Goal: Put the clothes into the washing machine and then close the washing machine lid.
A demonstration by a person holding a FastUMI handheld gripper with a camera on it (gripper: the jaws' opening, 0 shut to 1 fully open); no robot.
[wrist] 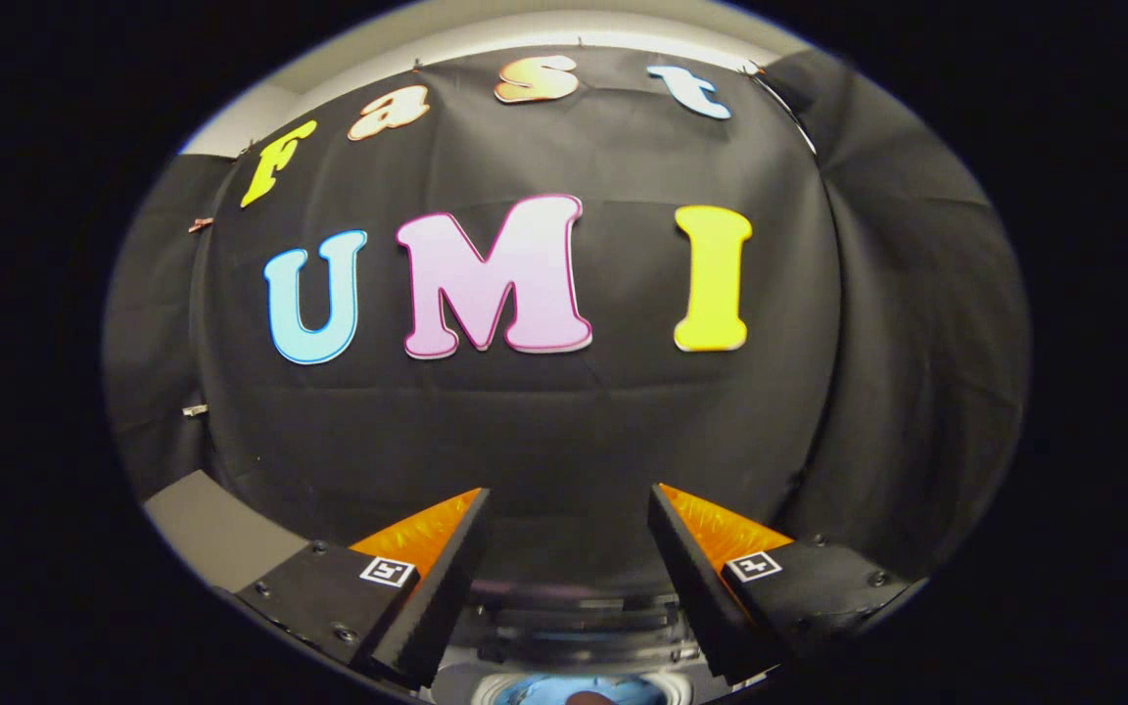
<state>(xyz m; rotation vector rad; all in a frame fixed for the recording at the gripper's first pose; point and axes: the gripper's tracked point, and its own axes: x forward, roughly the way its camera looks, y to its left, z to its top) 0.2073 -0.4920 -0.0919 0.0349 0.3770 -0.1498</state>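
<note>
My gripper (569, 504) is held high and level, pointing at the booth's black cloth wall. Its two fingers stand wide apart with nothing between them, so it is open. Low down between the fingers I see the top of the washing machine (574, 627), a dark ridged band with a pale edge. Below that a bluish round opening (579, 690) shows a small sliver. I cannot tell whether clothes lie inside it.
The black cloth wall (544, 421) hangs close ahead and wraps round to the right. A grey surface (207, 529) shows beyond the left finger, at the foot of the wall.
</note>
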